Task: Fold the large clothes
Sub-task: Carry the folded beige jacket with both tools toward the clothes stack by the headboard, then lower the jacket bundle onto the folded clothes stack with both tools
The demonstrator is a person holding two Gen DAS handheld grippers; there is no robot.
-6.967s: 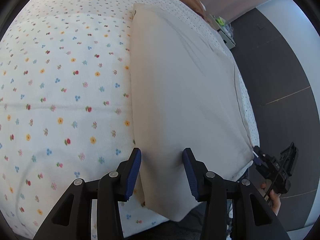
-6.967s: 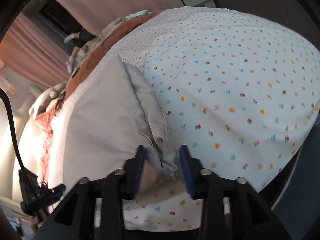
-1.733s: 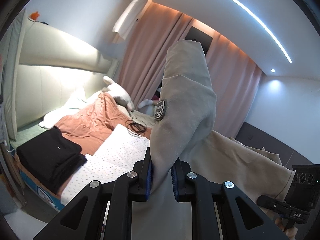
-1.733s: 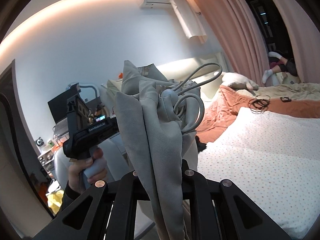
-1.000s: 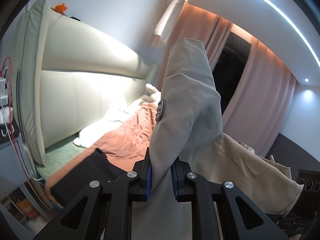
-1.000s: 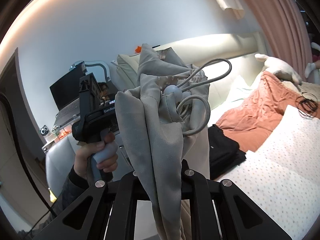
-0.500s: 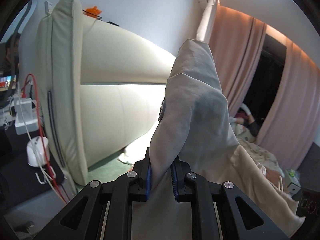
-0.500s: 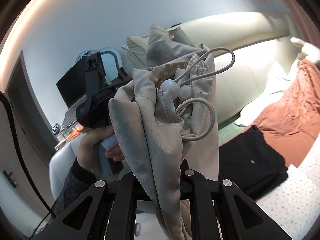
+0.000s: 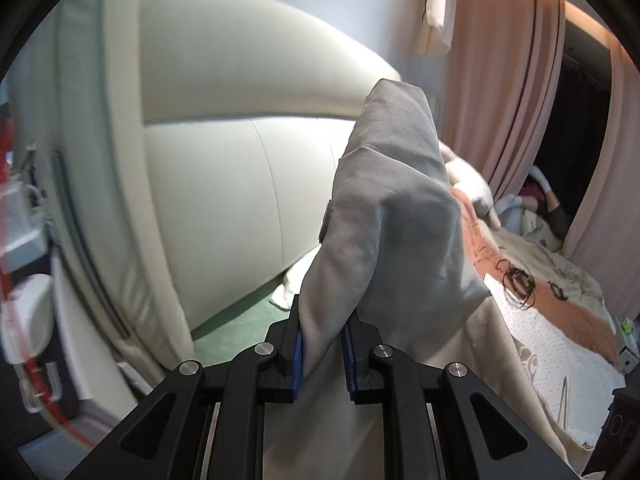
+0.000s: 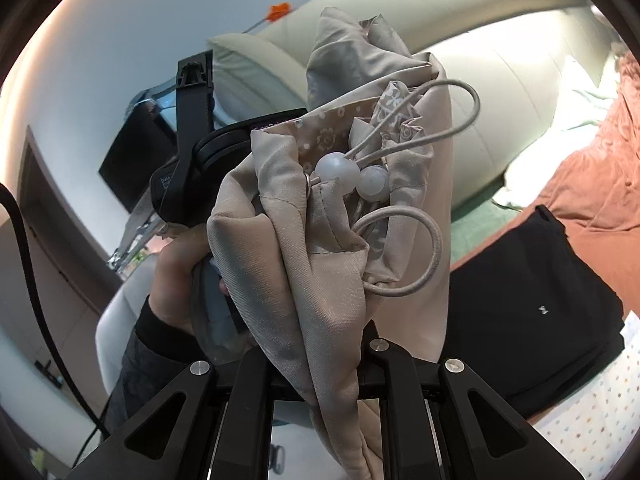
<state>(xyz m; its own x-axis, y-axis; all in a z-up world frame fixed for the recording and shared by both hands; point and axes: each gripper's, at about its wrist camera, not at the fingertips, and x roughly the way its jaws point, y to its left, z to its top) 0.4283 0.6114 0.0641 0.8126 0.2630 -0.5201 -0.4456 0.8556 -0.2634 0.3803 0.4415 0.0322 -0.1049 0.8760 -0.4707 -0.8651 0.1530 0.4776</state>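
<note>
folded black clothes [image 10: 532, 312] lie on bed [image 10: 592, 412], before headboard [image 10: 500, 80].

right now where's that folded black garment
In the right wrist view the folded black garment lies at the right, on the bed just behind the beige garment that the right gripper clamps, with the rust-orange blanket beyond it.

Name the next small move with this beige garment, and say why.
Probably lower both grippers toward the black folded stack: the left gripper and right gripper each pinch the beige garment in the air, and the stack lies just ahead.
</note>
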